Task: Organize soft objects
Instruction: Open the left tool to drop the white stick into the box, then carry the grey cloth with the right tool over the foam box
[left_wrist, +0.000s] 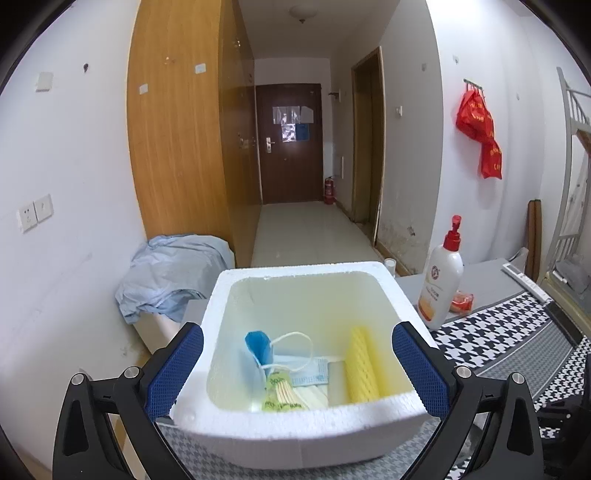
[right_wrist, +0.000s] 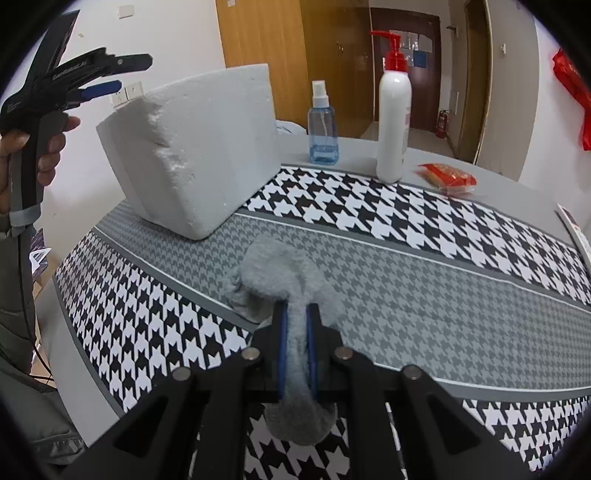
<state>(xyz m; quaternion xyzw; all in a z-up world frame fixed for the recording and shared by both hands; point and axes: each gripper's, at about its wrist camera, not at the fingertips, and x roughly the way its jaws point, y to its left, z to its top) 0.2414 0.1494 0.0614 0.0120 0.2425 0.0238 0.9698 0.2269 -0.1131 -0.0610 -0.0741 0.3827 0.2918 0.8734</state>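
On the table's near edge, right gripper (right_wrist: 295, 325): clamped on grey sock (right_wrist: 273, 269).
Left gripper (left_wrist: 297, 363): jaws wide, empty, over foam box (left_wrist: 295, 435).

Table's got a black-and-white houndstooth cloth (right_wrist: 424, 221) with a white pump bottle with a red top (right_wrist: 393, 110), a clear blue spray bottle (right_wrist: 323, 129) and a small orange-red packet (right_wrist: 447, 178) on it, plus a red plastic bag (left_wrist: 478, 129) hanging on the wall.
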